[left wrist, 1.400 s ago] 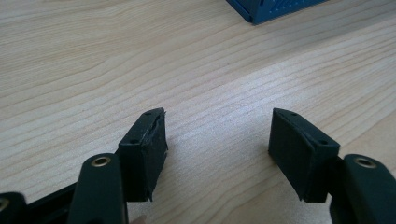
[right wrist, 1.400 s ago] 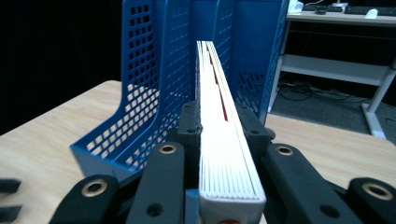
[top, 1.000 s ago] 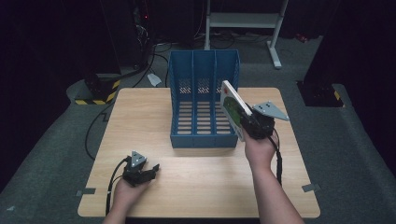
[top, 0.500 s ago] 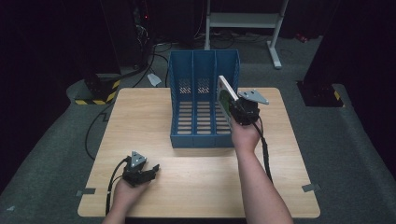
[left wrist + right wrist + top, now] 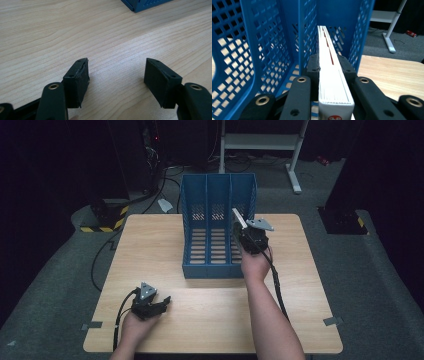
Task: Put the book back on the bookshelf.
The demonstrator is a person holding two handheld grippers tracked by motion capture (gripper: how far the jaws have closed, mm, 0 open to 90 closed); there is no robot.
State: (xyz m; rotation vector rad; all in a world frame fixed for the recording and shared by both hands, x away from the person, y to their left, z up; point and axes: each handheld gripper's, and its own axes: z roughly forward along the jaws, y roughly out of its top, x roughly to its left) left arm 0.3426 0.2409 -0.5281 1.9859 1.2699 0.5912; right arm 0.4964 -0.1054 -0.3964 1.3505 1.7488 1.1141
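Book going into the rightmost slot of the blue file rack

Right gripper (image 5: 245, 234) fingers (image 5: 313, 67) pinching a thin white book (image 5: 329, 67) edge-on, held over the rack (image 5: 218, 265) near the bench's (image 5: 210, 320) far edge, spine aimed between the right-hand divider and outer wall. Likely trouble: slight tilt catching a corner on the perforated wall, jamming the book or shoving the light rack backward. Left gripper (image 5: 150, 304) fingers (image 5: 77, 80) spread, empty, resting near the front left corner, too far off to steady anything.
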